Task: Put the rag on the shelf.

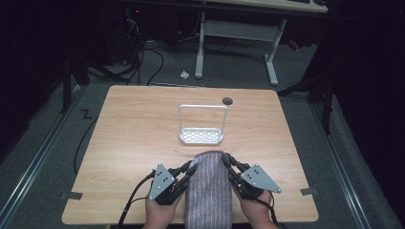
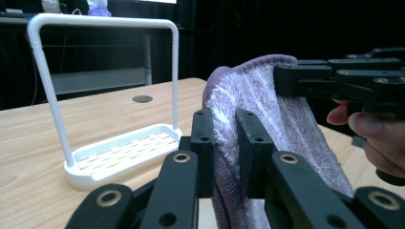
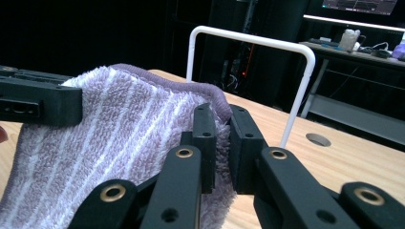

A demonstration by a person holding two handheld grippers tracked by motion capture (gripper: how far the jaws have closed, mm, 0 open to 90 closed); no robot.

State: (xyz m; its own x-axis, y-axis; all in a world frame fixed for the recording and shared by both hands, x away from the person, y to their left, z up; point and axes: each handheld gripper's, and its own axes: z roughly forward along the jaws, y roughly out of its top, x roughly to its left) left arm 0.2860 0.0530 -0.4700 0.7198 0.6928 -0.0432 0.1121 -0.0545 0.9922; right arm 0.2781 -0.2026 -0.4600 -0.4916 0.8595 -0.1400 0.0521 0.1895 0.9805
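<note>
A purple striped towel (image 1: 208, 183) is held up off the table near its front edge, stretched between the two grippers. My left gripper (image 1: 192, 168) is shut on the towel's left corner (image 2: 224, 138). My right gripper (image 1: 226, 160) is shut on its right corner (image 3: 220, 129). A white rack (image 1: 202, 125) with a tall hoop handle and a slotted tray stands on the table just beyond the towel, seen at left in the left gripper view (image 2: 119, 148) and behind the towel in the right gripper view (image 3: 296, 86). The towel's lower part hangs toward the person.
The wooden table (image 1: 133, 138) has a round cable hole (image 1: 228, 100) behind the rack. Tape marks sit near the front corners (image 1: 70, 195). A desk frame (image 1: 234, 43) and cables stand on the floor beyond the table.
</note>
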